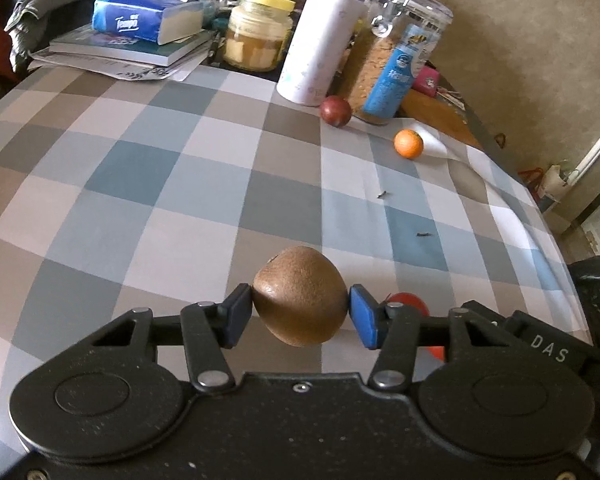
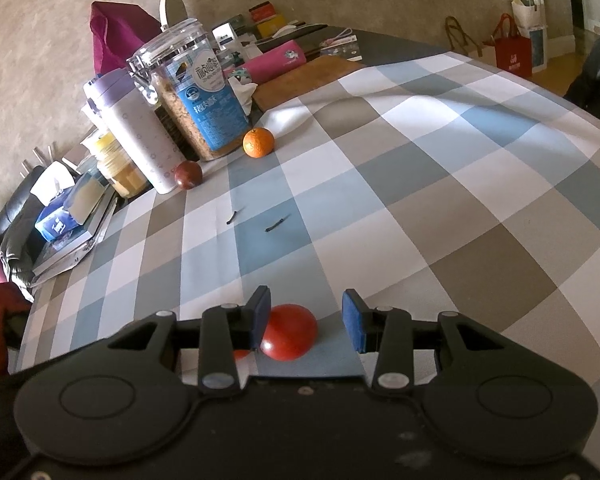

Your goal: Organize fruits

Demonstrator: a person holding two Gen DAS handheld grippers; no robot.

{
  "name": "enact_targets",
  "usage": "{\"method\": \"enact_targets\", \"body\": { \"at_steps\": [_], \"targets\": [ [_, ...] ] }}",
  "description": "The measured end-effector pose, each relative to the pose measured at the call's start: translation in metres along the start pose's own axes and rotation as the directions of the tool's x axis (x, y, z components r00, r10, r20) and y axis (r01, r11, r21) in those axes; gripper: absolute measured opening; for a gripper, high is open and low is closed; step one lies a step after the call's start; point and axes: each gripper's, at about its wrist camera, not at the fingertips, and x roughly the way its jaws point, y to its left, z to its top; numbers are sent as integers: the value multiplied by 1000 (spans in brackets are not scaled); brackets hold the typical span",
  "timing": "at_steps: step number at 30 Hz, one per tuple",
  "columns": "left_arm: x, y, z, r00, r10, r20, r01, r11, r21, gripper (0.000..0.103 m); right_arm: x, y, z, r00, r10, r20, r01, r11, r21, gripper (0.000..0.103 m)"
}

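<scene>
Gripping brown fuzzy oval kiwi (image 1: 300,297), left hand-held gripper (image 1: 300,312); skin unblemished

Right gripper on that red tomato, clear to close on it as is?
Probably yes. The tomato sits on the checked cloth between the open fingers of the right gripper, close against the left pad; nothing blocks the other pad.

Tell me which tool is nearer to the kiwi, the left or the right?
Left. The left tool has the kiwi between its pads, both touching it. The right tool stands open over a tomato; no kiwi shows in its view.
</scene>
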Motion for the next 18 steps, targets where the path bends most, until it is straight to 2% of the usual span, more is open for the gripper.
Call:
{"method": "enact_targets", "body": {
  "at_steps": [4,10,18],
  "targets": [
    [-5,1,2,997,81,-7,-81,997,8,58,-1,-2,1,1000,-4,4,4,1000,5,42],
    [-10,6,3,978,209,-14,-209,978,6,58,-1,-4,3,1000,-10,7,10,1000,14,42],
    [-10,7,1,975,222,1,-222,975,13,59,2,2,0,1000,16,-11,-16,1000,-9,42]
  ]
}}
